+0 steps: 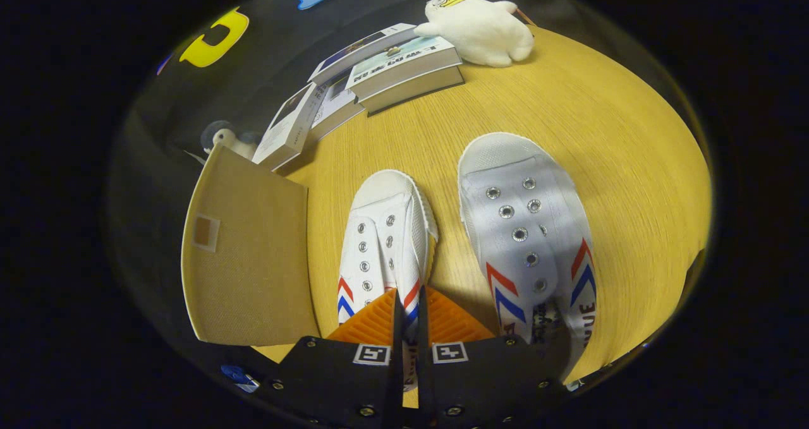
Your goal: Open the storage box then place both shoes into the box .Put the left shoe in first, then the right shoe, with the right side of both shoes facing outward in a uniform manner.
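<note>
Two white canvas shoes with red and blue chevron stripes lie on the yellow wooden table [588, 119], toes pointing away from me. The shoe nearer the box [382, 233] reaches back between my fingers, and its striped side wall shows in the narrow slit between them. My gripper [407, 328] is shut on that wall near the heel. The other shoe [524, 227] lies flat just to the right of the fingers, untouched. The tan fabric storage box [246, 258] stands left of the fingers, showing one broad panel with a small label patch; its inside is hidden.
Several books [379, 69] lie in a loose stack at the table's far side, with a white plush toy [480, 31] beside them. A small grey and white plush toy [224, 139] sits behind the box. The table's edge curves away at the right.
</note>
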A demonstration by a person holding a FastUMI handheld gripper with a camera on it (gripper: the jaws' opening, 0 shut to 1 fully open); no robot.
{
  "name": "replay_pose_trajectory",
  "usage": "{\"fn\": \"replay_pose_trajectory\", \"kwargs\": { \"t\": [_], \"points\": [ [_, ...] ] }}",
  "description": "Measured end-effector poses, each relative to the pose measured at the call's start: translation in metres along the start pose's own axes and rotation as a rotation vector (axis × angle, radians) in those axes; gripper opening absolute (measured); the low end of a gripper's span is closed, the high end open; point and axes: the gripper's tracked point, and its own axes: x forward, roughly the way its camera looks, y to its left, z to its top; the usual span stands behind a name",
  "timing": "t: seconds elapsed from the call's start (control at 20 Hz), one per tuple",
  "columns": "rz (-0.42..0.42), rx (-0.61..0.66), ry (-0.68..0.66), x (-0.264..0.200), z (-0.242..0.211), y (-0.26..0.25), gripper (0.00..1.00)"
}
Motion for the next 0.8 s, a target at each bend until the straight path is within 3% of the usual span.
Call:
{"fn": "replay_pose_trajectory", "kwargs": {
  "t": [0.8],
  "points": [
    [0.229, -0.028, -0.125, -0.094, 0.055, 0.129, 0.10]
  ]
}}
